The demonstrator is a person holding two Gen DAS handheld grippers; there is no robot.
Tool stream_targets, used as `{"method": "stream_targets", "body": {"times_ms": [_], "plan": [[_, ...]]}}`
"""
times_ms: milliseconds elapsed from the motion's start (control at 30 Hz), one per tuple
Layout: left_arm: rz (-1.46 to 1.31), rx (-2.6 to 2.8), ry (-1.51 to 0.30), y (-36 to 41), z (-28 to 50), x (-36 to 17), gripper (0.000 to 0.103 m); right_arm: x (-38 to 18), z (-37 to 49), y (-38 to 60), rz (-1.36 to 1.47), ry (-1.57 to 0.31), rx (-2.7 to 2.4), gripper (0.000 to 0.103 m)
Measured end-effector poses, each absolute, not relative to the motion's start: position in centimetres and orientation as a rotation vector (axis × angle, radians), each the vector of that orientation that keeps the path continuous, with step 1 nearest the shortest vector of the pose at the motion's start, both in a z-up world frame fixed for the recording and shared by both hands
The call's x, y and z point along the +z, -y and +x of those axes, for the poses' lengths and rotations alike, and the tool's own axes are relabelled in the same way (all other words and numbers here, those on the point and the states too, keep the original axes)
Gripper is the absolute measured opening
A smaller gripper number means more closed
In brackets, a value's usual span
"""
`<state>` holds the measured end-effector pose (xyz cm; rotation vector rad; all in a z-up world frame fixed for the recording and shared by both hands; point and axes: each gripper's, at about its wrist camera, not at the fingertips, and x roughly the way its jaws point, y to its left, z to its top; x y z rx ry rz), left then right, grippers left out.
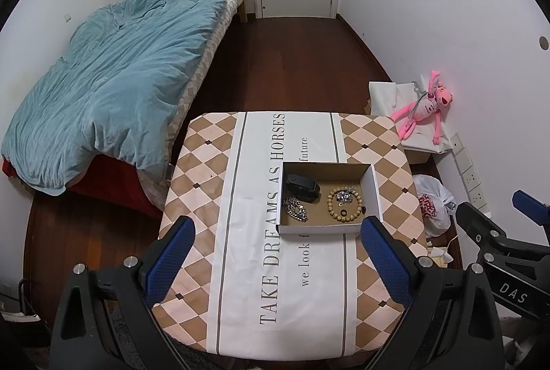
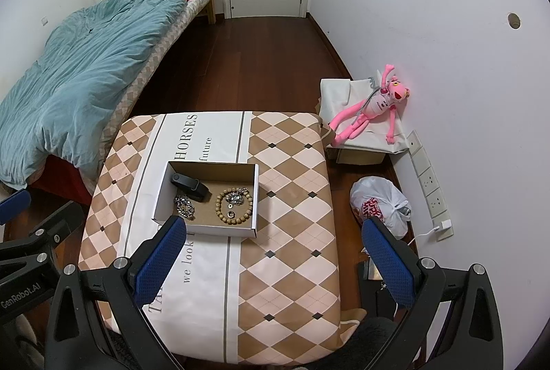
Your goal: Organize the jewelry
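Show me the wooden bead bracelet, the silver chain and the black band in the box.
wooden bead bracelet (image 2: 221, 216), right wrist view, on its lower-left beads
silver chain (image 2: 185, 208), right wrist view, mid-chain
black band (image 1: 302, 187), left wrist view, its middle

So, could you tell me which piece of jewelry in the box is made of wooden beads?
The round beaded bracelet on the right side of the cardboard box. The chain bracelet on the left is silver metal, and the band behind it is plain black.

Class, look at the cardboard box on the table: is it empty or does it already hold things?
Not empty. The open-topped box holds a black band, a silver chain and a wooden bead bracelet.
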<state>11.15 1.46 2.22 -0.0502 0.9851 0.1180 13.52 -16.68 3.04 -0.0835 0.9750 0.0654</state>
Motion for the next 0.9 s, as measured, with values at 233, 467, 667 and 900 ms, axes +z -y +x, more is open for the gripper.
{"method": "stream_targets", "body": {"times_ms": [233,467,667,900], "plan": [[-0.054,0.118,-0.993,-1.37,11.50,2.40,0.098,2.90,13.52,16.54,-0.086,-0.979,0.068,0.103],[-0.056,0.115,-0.997,-1.21,11.80,2.57,0.098,2.62,13.56,16.39,-0.094,-0.983,0.068,0.103],[-0.055,0.117,-0.997,-1.22,11.80,2.53,0.098,2.49,13.62,16.42,-0.094,-0.985,0.069,0.103],[-0.059,0.115,-1.006,-1.04,11.97,2.27,0.098,2.33,13.71,16.47,-0.100,-0.988,0.070,0.103]]}}
